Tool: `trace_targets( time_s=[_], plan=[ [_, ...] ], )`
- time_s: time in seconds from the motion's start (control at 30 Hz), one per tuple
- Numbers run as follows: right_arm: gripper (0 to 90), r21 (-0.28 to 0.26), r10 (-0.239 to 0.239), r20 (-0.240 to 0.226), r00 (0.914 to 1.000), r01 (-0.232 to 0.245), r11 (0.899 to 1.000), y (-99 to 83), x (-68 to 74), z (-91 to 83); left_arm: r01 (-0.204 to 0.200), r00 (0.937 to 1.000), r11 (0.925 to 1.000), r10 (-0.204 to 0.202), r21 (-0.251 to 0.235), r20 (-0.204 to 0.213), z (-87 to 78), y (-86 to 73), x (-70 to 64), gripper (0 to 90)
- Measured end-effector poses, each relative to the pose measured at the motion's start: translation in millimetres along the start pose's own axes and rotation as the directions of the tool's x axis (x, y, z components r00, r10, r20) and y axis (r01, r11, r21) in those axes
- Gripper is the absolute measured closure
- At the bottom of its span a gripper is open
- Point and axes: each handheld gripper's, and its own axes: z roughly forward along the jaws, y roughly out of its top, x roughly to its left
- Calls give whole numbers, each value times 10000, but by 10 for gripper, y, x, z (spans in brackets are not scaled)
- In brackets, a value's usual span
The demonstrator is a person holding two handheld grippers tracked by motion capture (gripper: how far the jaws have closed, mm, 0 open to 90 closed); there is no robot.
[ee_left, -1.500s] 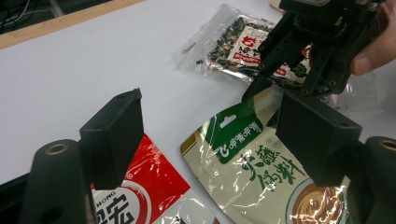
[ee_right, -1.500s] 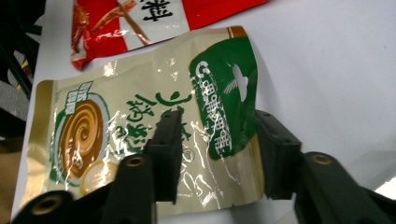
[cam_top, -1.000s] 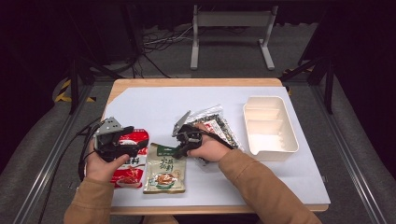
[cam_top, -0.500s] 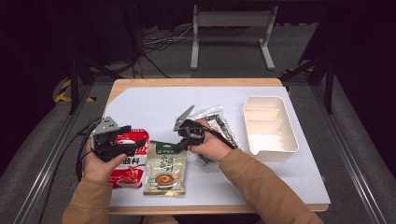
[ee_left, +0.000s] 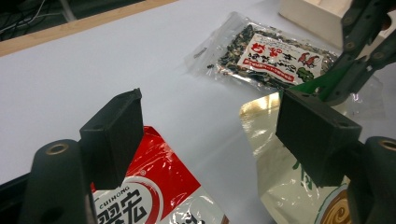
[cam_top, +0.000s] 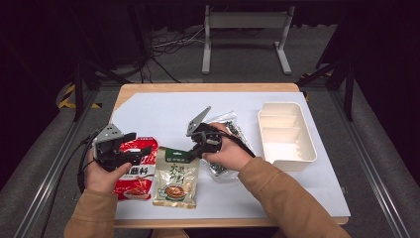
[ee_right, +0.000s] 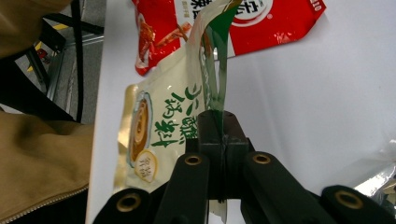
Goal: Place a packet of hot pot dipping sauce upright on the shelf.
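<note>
High view places the right gripper point(cam_top: 192, 151) at the top edge of the cream-and-green foil soup packet point(cam_top: 176, 180), which lies near the front edge of the white-covered table point(cam_top: 163, 109). A second ago that gripper stood a little farther back, beside the clear bag of dark dried seaweed point(cam_top: 233, 130); now it has come onto the packet's green top seam. Right gripper view shows its jaws pressed together on that seam, the corner lifted and curling upward while the rest of the packet lies flat.

The left gripper point(cam_top: 132, 149) has drifted slightly toward the left edge and hovers over the glossy red snack packet point(cam_top: 134, 168). Left gripper view shows its jaws wide apart with nothing between them, the red packet point(ee_left: 154, 186) below.

The grasp looks freshly made, so I judge the packet ready to be carried, probably to the white plastic compartment tray point(cam_top: 307, 151) by the right edge. The pinch sits on thin foil, so it could slip.
</note>
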Motion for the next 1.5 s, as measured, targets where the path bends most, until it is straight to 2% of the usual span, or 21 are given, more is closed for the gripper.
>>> trace_targets(
  time_s=[0.27,0.4,0.57,0.77,0.8,1.03,1.23,1.3,1.5],
  plan=[
    [896,-294,-158,-241,9996,151,9995,86,141,-211,88,9999,9998,-91,-179,-128,-32,-5,20,241],
    [896,-452,-357,-138,9993,351,9984,135,212,-321,251,9995,9993,-256,-280,-175,-51,-10,27,241],
    [896,-573,-375,-21,9993,374,9977,168,253,-460,306,9993,9990,-313,-322,-208,-59,-16,41,241],
    [897,-710,-457,275,9986,475,9963,175,235,-587,407,9990,9986,-413,-334,-165,-61,-22,53,241],
    [897,-800,-487,427,9979,520,9954,180,224,-668,411,9989,9985,-418,-350,-202,-61,-25,58,241],
    [896,-956,-647,731,9952,715,9928,187,200,-913,430,9988,9984,-438,-369,-220,-67,-29,66,241],
    [897,-623,-1174,1127,9867,1249,9902,174,199,-1088,483,9985,9983,-491,-340,-235,-60,-35,67,241],
    [897,-609,-1128,1171,9867,1205,9908,170,199,-1108,481,9985,9983,-489,-338,-243,-60,-35,67,241],
    [897,-543,-1028,1612,9816,1128,9921,111,168,-1330,535,9982,9981,-543,-320,-250,-62,-42,70,241]
  ],
)
